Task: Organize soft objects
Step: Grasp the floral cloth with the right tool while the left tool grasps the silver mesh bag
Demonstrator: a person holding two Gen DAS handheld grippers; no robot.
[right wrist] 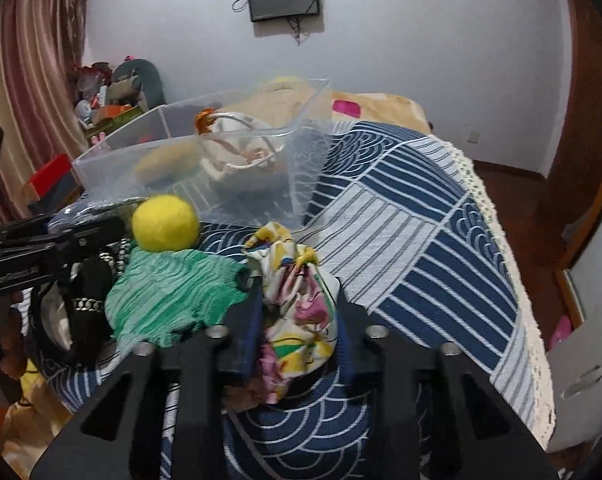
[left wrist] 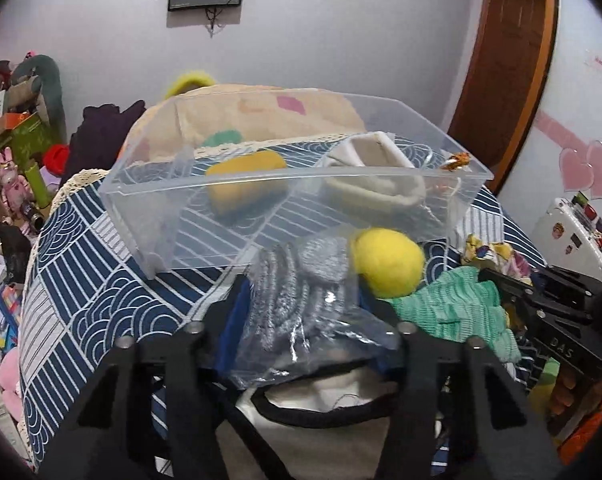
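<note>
A clear plastic bin (left wrist: pixel 141 216) stands on the blue patterned cloth (left wrist: pixel 81 280); it holds a yellow sponge (left wrist: pixel 245 184) and a cream pouch (left wrist: pixel 377 188). My left gripper (left wrist: pixel 305 296) is shut on a clear bag of grey knit pieces (left wrist: pixel 297 288), just in front of the bin. A yellow ball (left wrist: pixel 387 262) and a green knit cloth (left wrist: pixel 453 308) lie to its right. In the right wrist view my right gripper (right wrist: pixel 299 300) is shut on a floral fabric bundle (right wrist: pixel 301 300). The ball (right wrist: pixel 165 222), green cloth (right wrist: pixel 169 292) and bin (right wrist: pixel 261 200) lie ahead of it on the left.
A white bag with black handles (left wrist: pixel 325 400) lies under my left gripper. A black chain-strap item (right wrist: pixel 87 300) sits left of the green cloth. The cloth's lace edge (right wrist: pixel 497 220) drops off at the right. Toys and boxes (left wrist: pixel 17 152) clutter the far left.
</note>
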